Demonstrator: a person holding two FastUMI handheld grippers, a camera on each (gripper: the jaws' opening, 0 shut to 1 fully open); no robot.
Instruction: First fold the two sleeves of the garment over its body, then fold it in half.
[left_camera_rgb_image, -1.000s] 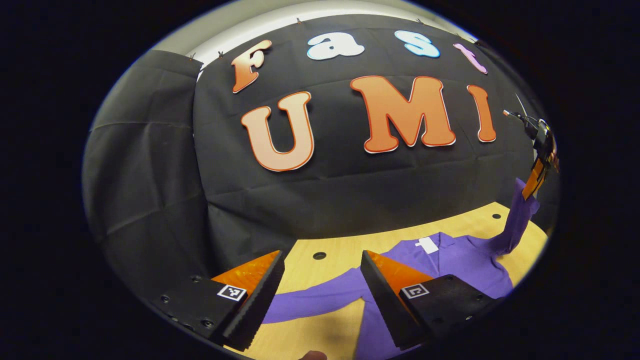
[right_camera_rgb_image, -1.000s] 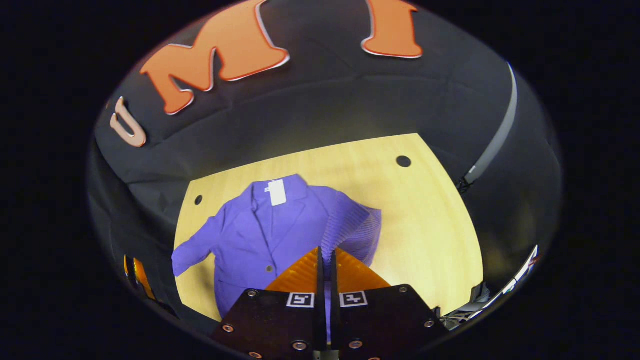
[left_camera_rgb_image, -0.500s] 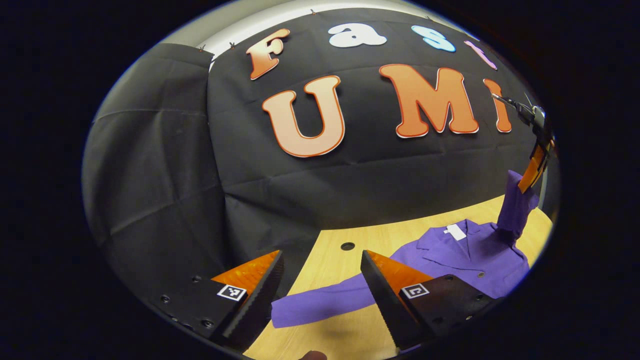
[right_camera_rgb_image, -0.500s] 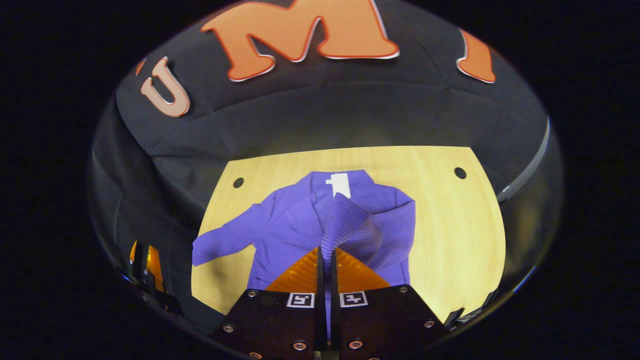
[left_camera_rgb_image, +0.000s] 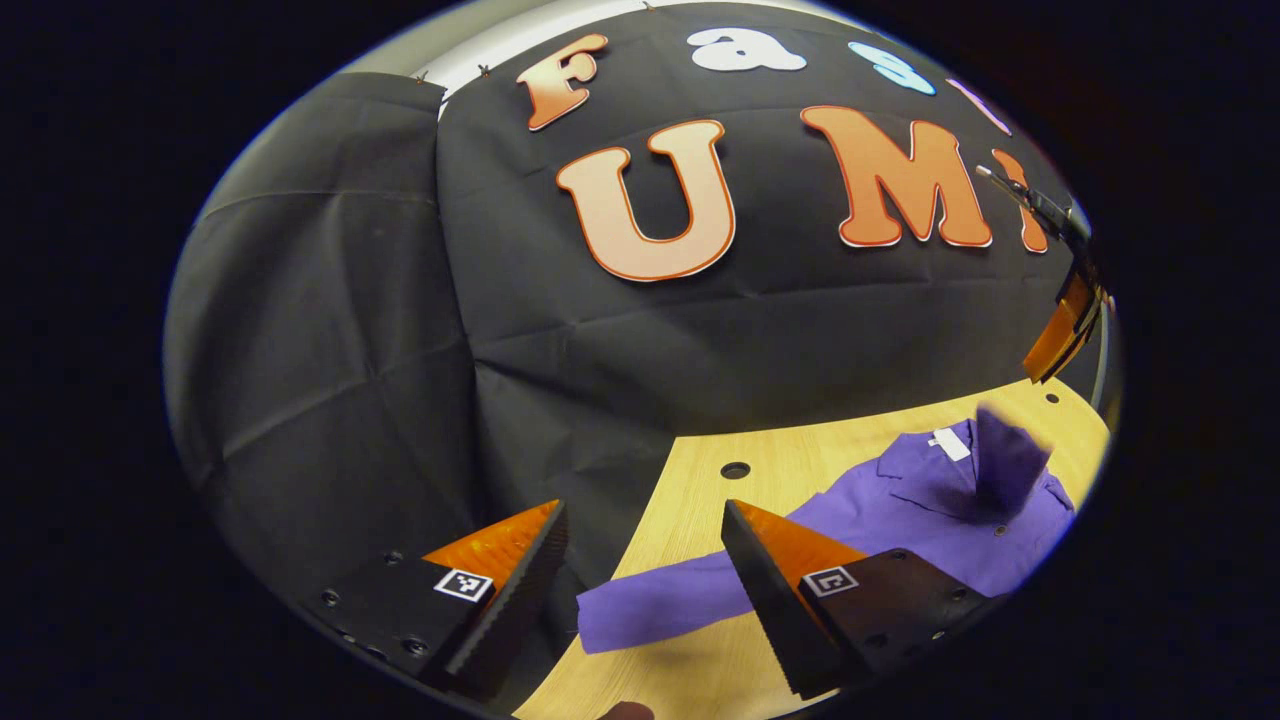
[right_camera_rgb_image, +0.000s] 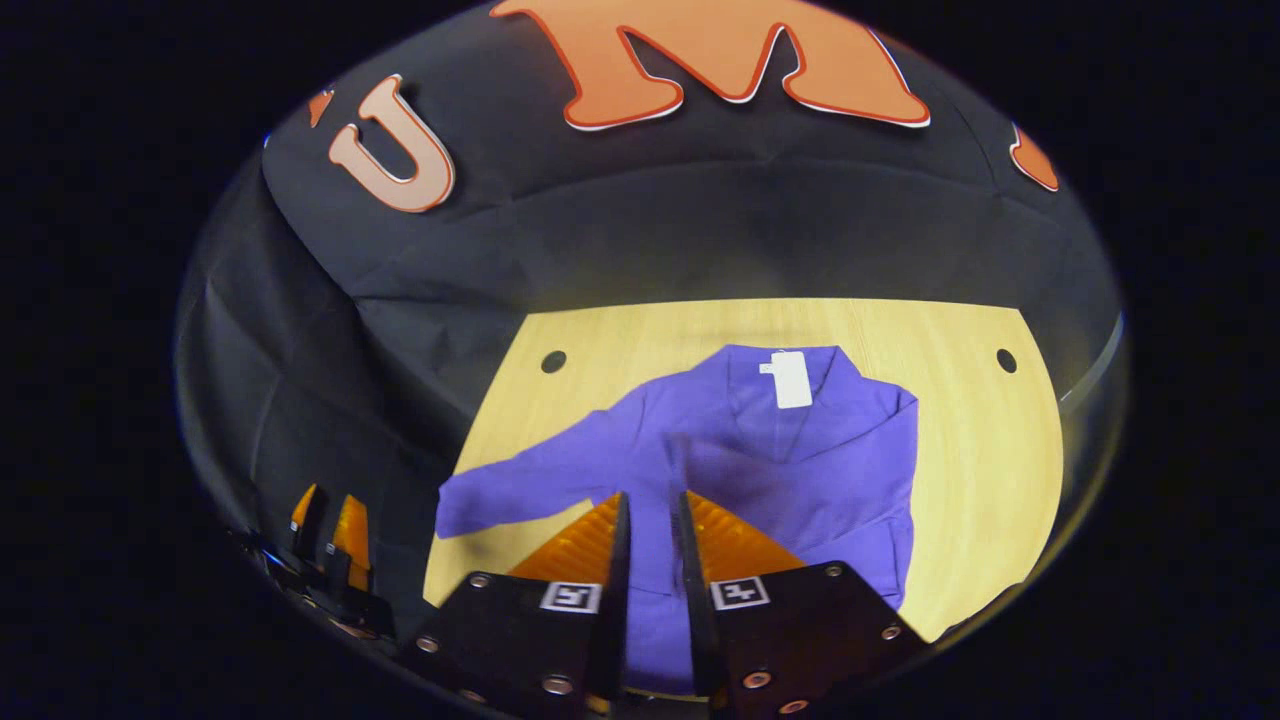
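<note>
While the purple button-front garment (right_camera_rgb_image: 800, 470) lies flat on the light wooden table (right_camera_rgb_image: 980, 480) w/ its collar toward the black cloth wall (right_camera_rgb_image: 700, 230), the right gripper (right_camera_rgb_image: 650, 505) hangs above its lower body, fingers a narrow gap apart, nothing pinched between them. A white tag (right_camera_rgb_image: 790, 378) sits at the collar. One sleeve (right_camera_rgb_image: 540, 485) is stretched out sideways over the table toward the left gripper (right_camera_rgb_image: 330, 525), seen at the table's edge in the right gripper view. The other sleeve (left_camera_rgb_image: 1005, 460) shows in the left gripper view as a blurred purple flap above the garment's chest; can't tell if it's touching the body.

Left gripper (left_camera_rgb_image: 640, 520) is spread wide, empty, low near the table corner, w/ the outstretched sleeve's cuff (left_camera_rgb_image: 640, 615) lying on the wood between its fingers in the left gripper view. Same view has the right gripper (left_camera_rgb_image: 1065, 335) up high over the garment, well apart from the fabric. Round holes (right_camera_rgb_image: 553, 361) dot the table top near the far edge.
</note>
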